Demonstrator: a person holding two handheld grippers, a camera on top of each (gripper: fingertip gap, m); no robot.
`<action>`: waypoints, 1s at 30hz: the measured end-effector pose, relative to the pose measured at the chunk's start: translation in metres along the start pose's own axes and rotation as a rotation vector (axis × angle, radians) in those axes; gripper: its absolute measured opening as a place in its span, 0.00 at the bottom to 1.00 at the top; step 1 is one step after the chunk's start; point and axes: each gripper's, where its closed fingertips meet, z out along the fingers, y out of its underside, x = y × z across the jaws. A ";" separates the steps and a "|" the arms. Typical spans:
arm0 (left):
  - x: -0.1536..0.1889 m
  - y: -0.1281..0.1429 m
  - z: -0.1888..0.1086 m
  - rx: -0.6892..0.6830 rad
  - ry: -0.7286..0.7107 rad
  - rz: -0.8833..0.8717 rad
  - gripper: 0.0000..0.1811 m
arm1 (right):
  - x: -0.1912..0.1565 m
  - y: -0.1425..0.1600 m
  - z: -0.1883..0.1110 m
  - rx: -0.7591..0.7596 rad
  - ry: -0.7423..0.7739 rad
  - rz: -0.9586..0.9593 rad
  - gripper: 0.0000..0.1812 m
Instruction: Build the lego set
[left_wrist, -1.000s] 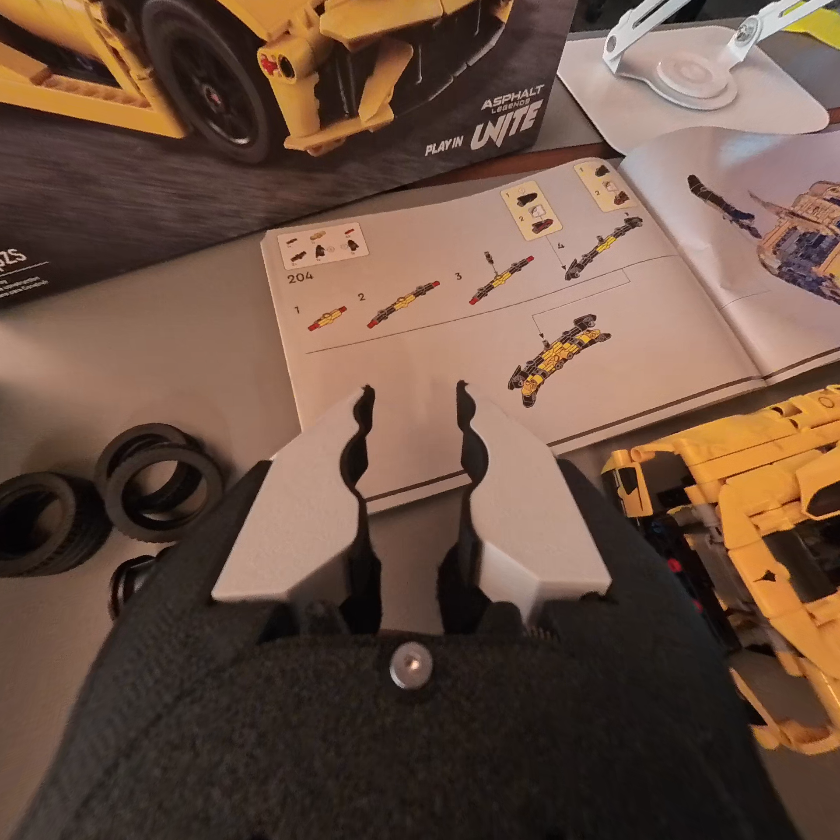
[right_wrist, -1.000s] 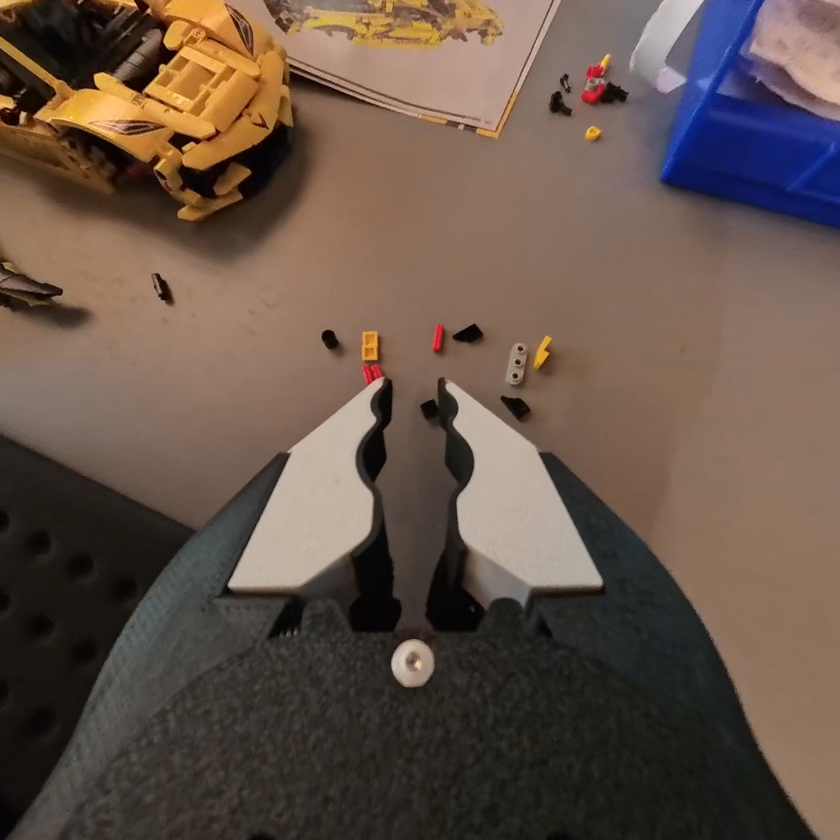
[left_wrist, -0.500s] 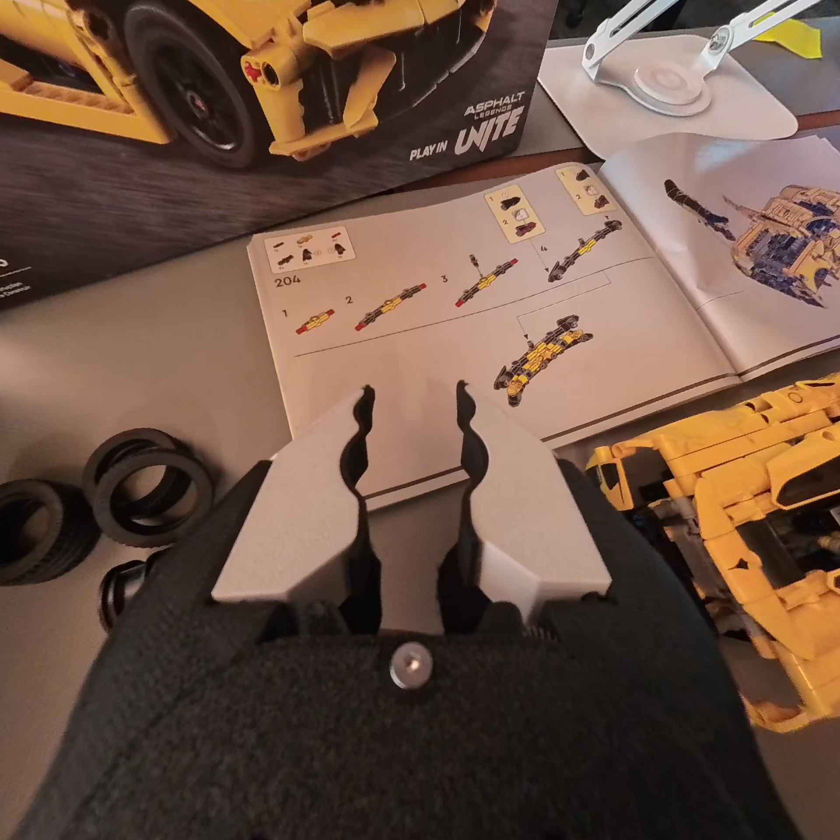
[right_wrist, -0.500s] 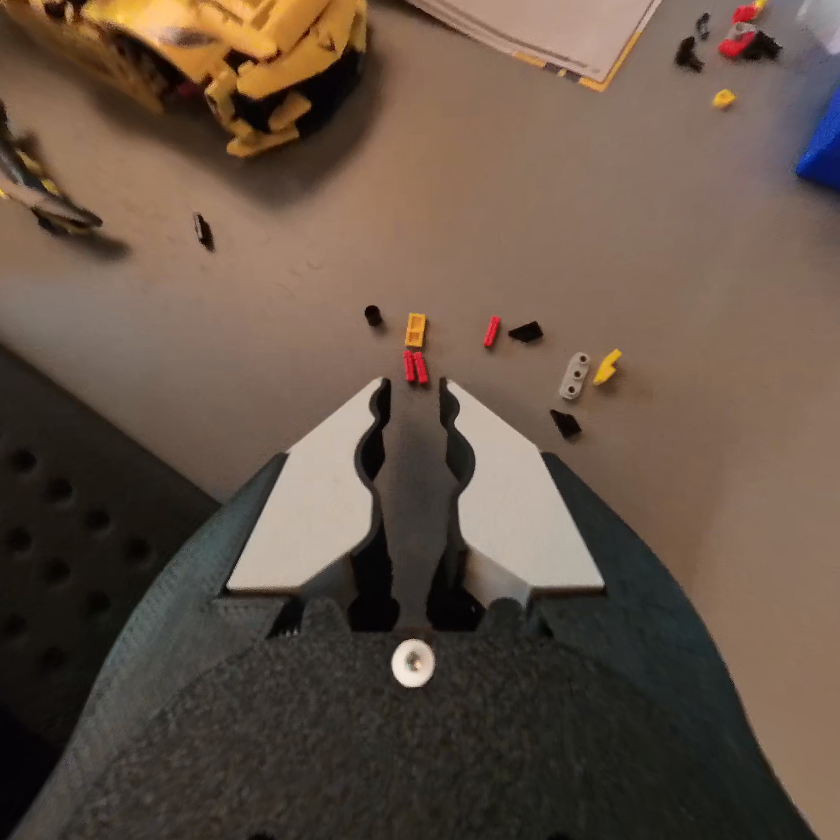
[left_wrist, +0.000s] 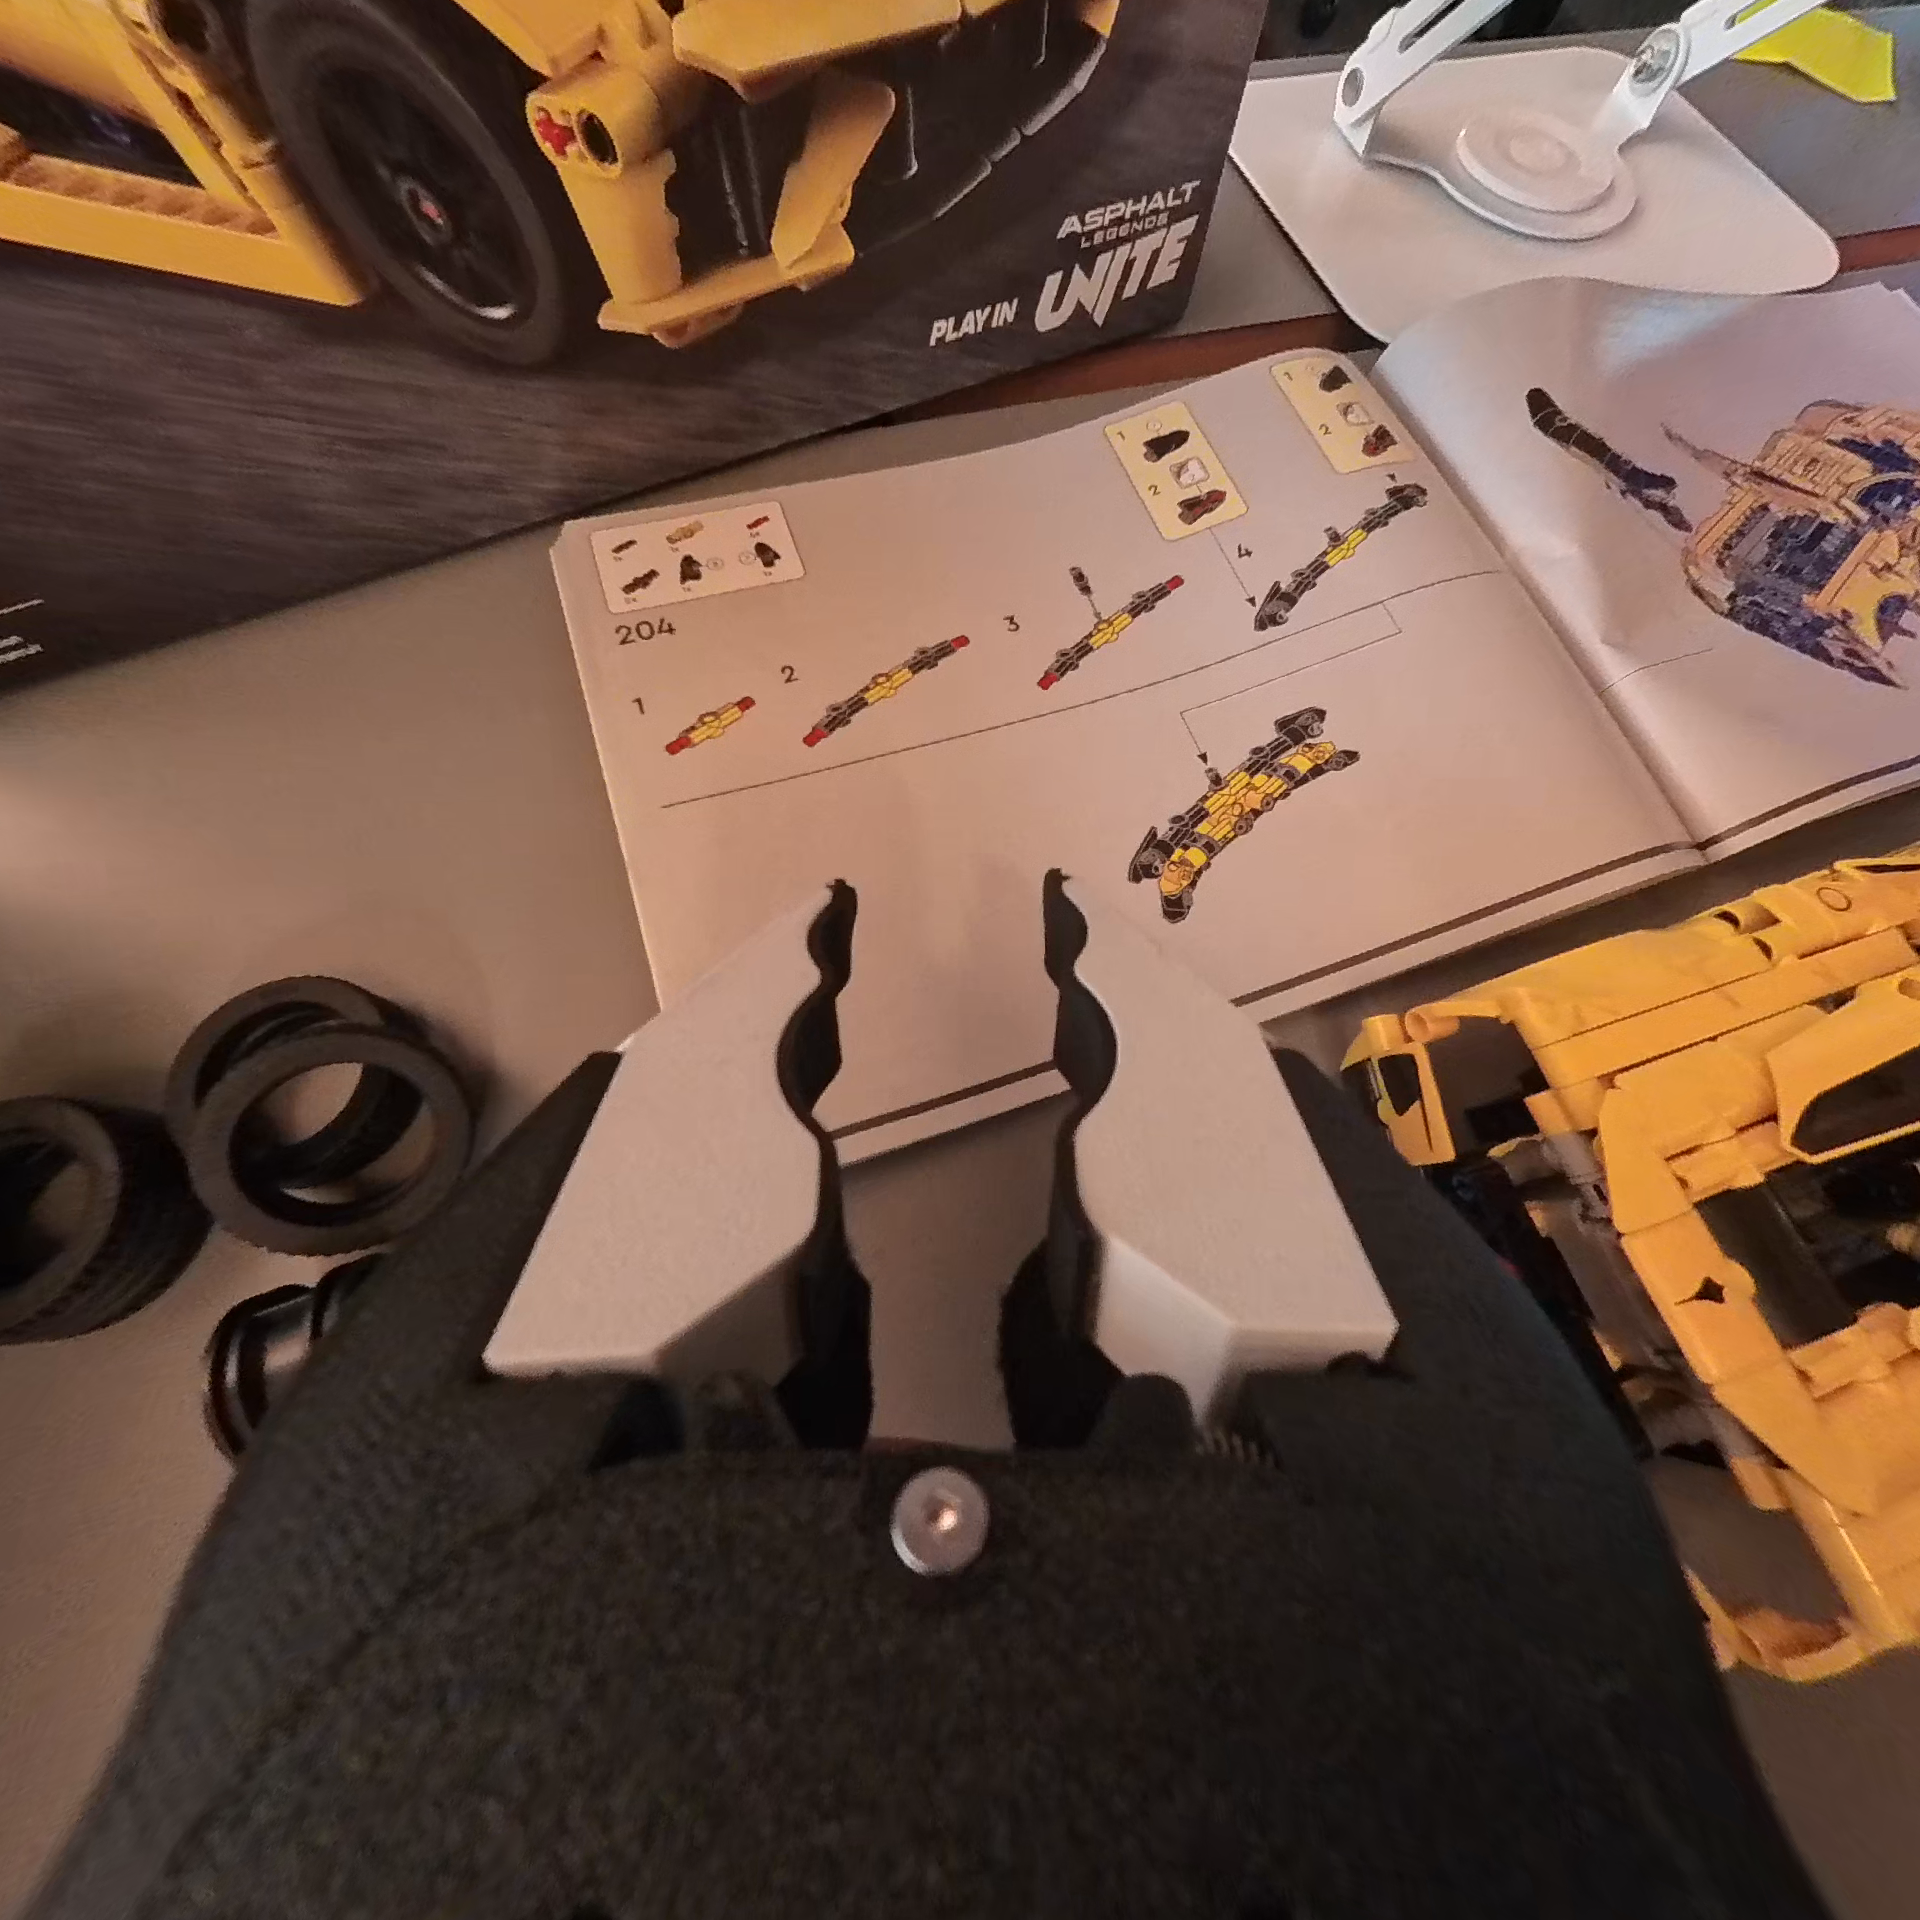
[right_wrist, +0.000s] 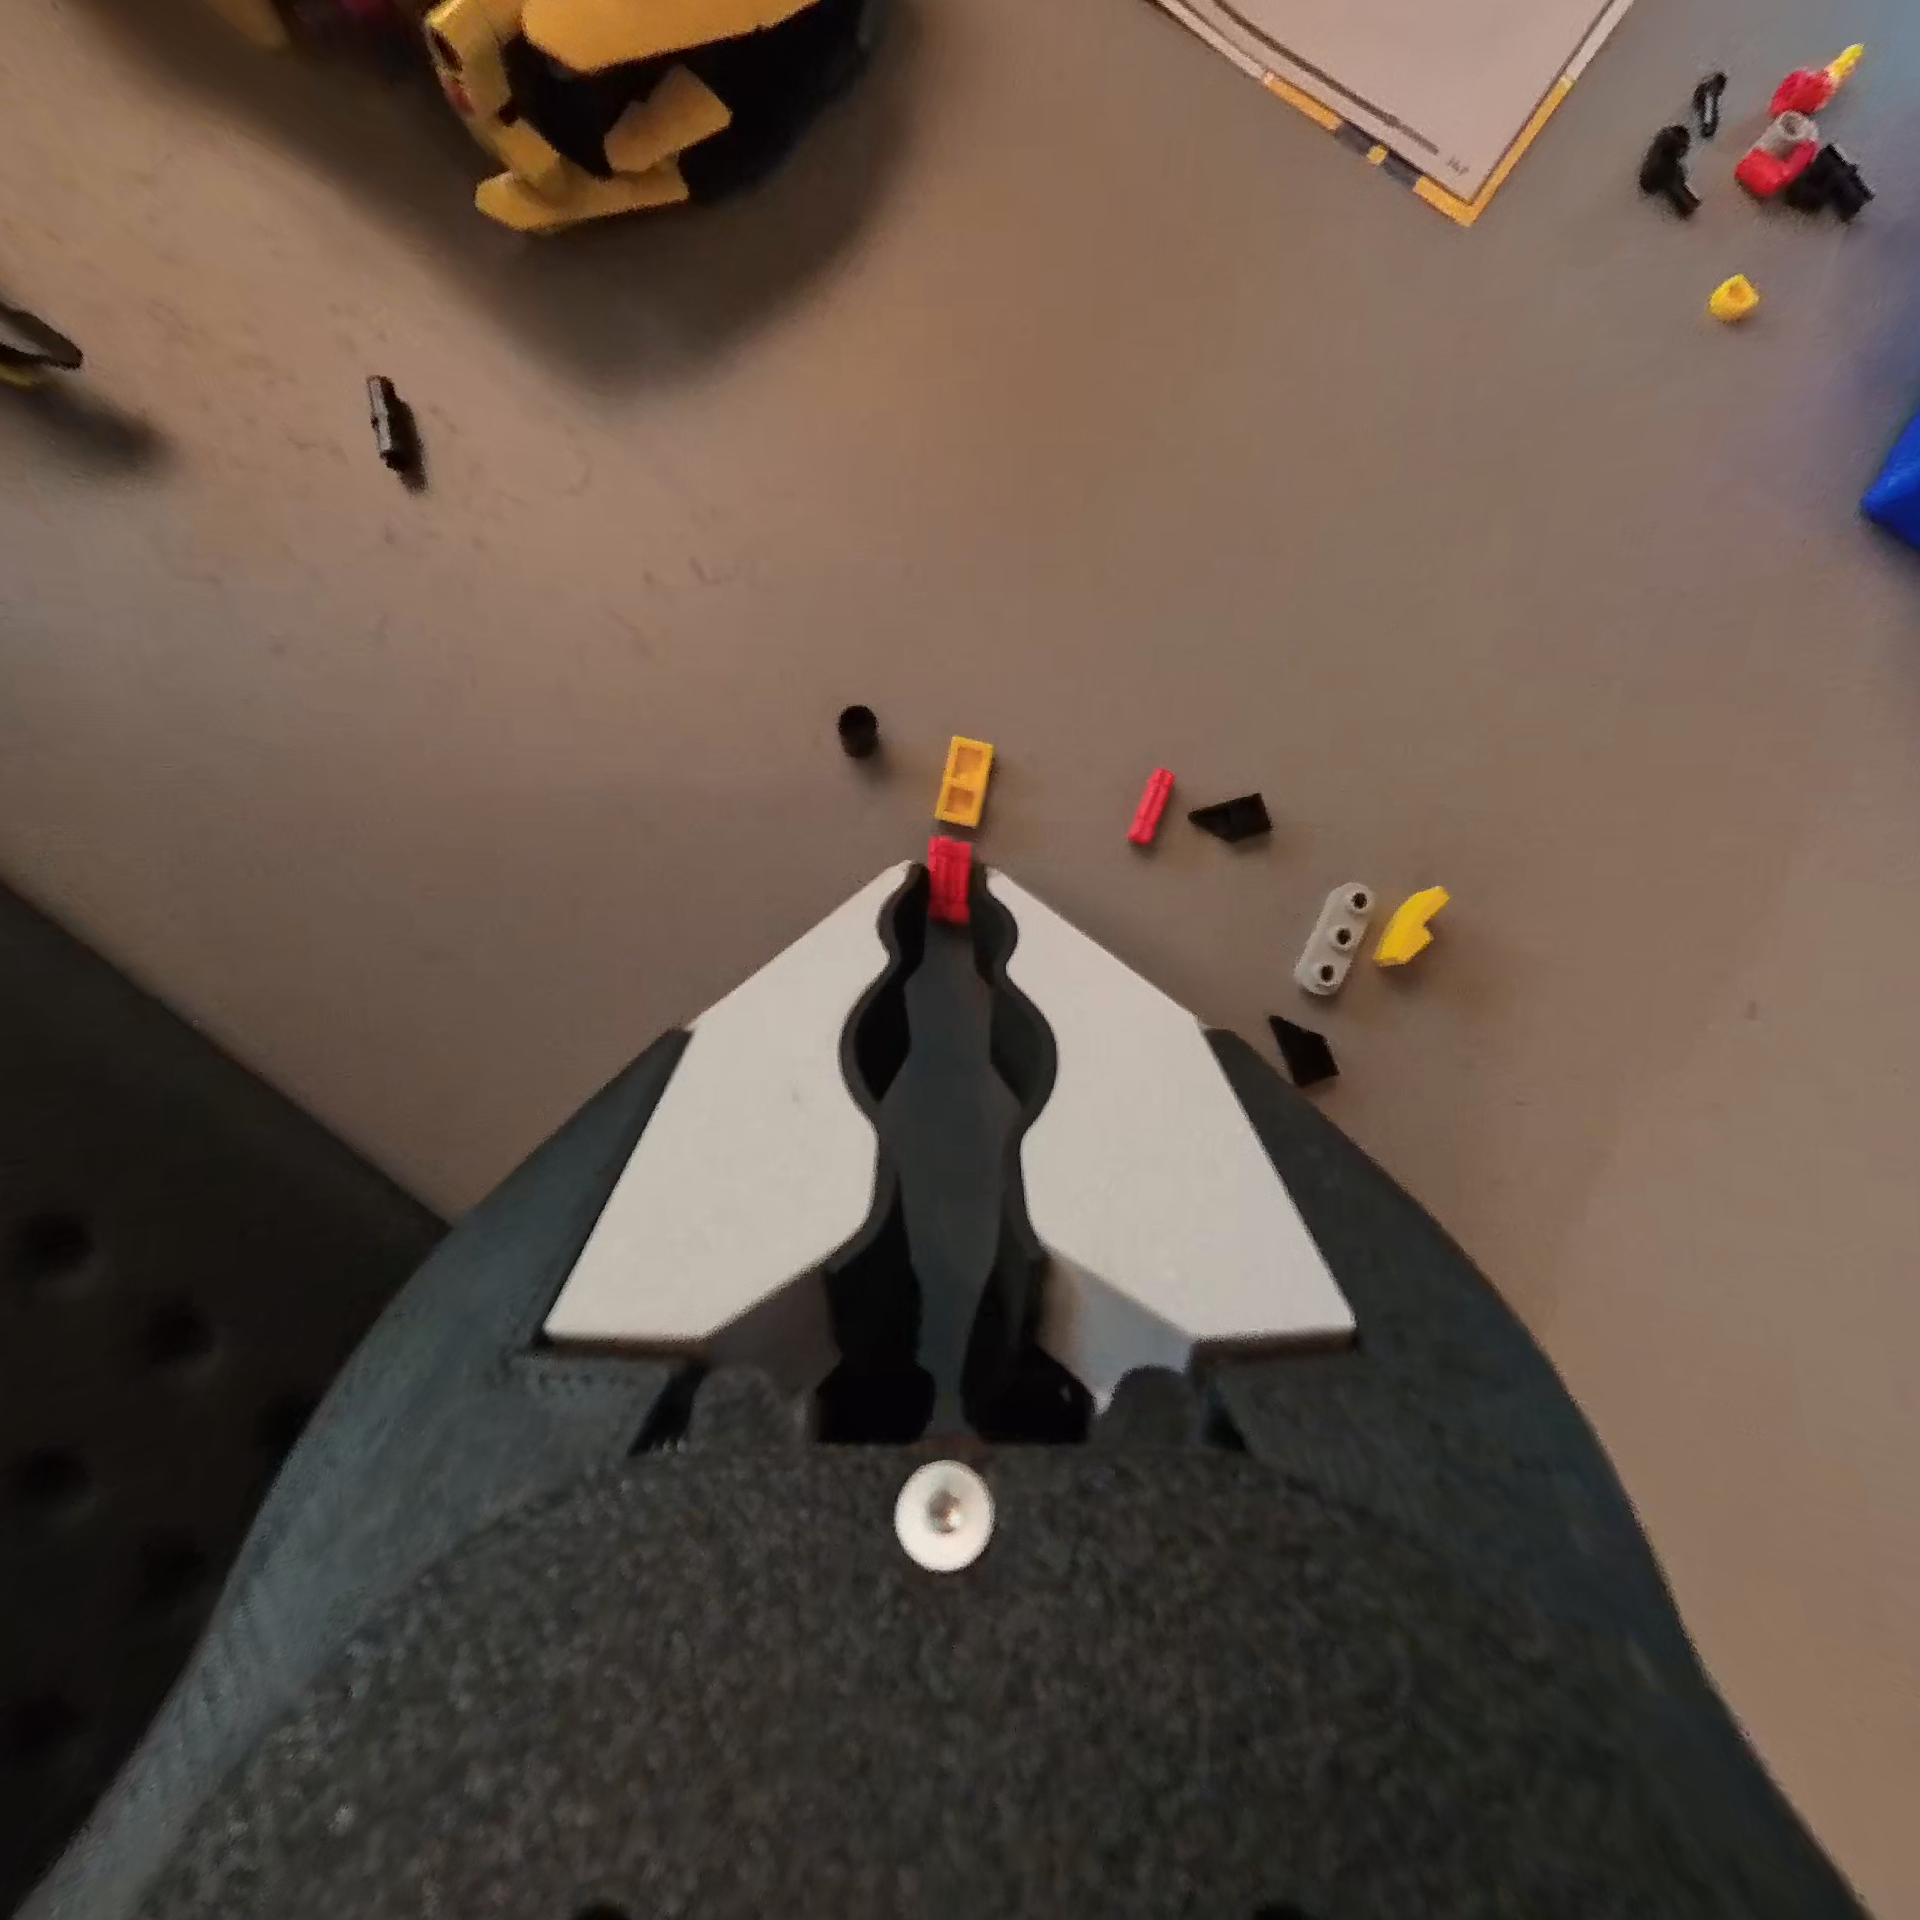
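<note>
The right gripper (right_wrist: 951, 883) is down at the near part of the table (right_wrist: 1039, 468), its two grey fingers (right_wrist: 769, 1132) drawn together on a small red pin (right_wrist: 949, 878) that sticks out past the tips; whether one pin or two sit in the pinch I cannot tell. It looks like the first pick for the little sub-build shown on the open page. The other loose bits lie just beyond in a rough row, probably laid out so each can be taken singly: a yellow plate (right_wrist: 964, 781) almost touching the pinched pin, a black round stud (right_wrist: 857, 729) beside it, another red pin (right_wrist: 1150, 805), a black wedge (right_wrist: 1233, 816), a grey three-hole piece (right_wrist: 1335, 938) and a yellow angled piece (right_wrist: 1410, 925). The left gripper (left_wrist: 945, 894) hovers with its fingers (left_wrist: 686, 1174) spread and nothing between them, over the near edge of the instruction booklet (left_wrist: 935, 810), which lies open flat, I would guess to keep the steps readable while the hands work. The half-built yellow car (left_wrist: 1662, 1195) sits just right of the booklet, the black tyres (left_wrist: 312, 1112) are stacked toward the table's left side, and the set's box (left_wrist: 520, 312) stands along the far edge.
</note>
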 end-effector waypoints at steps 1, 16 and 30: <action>0.000 0.000 0.000 -0.001 0.001 0.000 0.20 | -0.002 0.000 0.000 -0.008 0.000 -0.012 0.04; 0.001 -0.002 -0.003 0.008 0.004 0.001 0.21 | -0.093 -0.057 0.037 0.036 -0.211 -0.230 0.05; 0.004 -0.001 -0.001 -0.002 0.006 0.016 0.21 | 0.043 -0.008 0.004 -0.020 0.072 0.198 0.07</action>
